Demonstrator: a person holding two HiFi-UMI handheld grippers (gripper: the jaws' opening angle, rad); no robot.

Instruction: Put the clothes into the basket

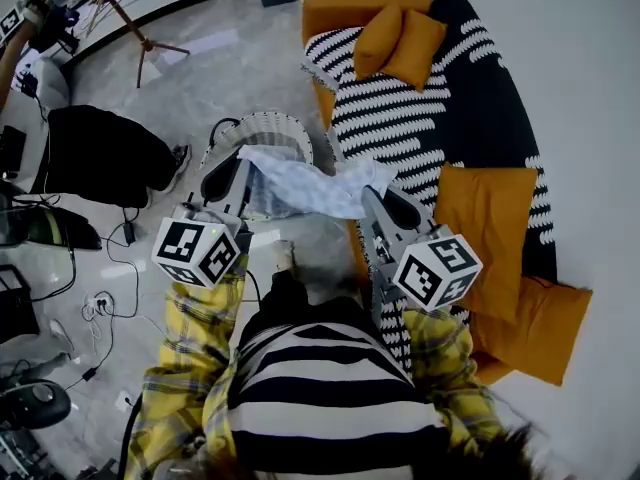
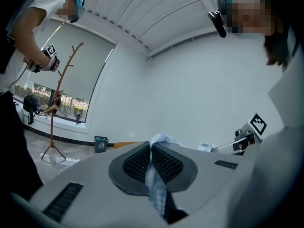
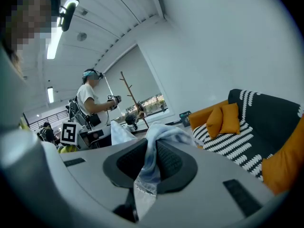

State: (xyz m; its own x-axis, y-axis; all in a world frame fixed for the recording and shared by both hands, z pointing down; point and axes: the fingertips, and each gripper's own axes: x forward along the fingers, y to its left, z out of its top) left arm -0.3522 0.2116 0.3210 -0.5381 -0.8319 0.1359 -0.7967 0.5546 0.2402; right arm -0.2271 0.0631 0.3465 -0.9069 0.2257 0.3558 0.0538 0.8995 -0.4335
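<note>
Two grippers, both clamped shut on cloth: left gripper (image 2: pixel 152 150) and right gripper (image 3: pixel 153 152) each pinch one end of one pale blue garment (image 1: pixel 315 186), stretched over one white wicker basket (image 1: pixel 262 128). Beyond that is one sofa (image 1: pixel 330 13) with four orange cushions (image 1: pixel 488 233).

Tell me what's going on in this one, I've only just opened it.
A person holds a pale blue garment stretched between two hand-held tools. The left tool and the right tool are each shut on a bunched part of the cloth. It is held up in the air beside the sofa, and in the head view its left end overlaps the white wicker basket on the floor. The garment is not in the basket yet.
</note>
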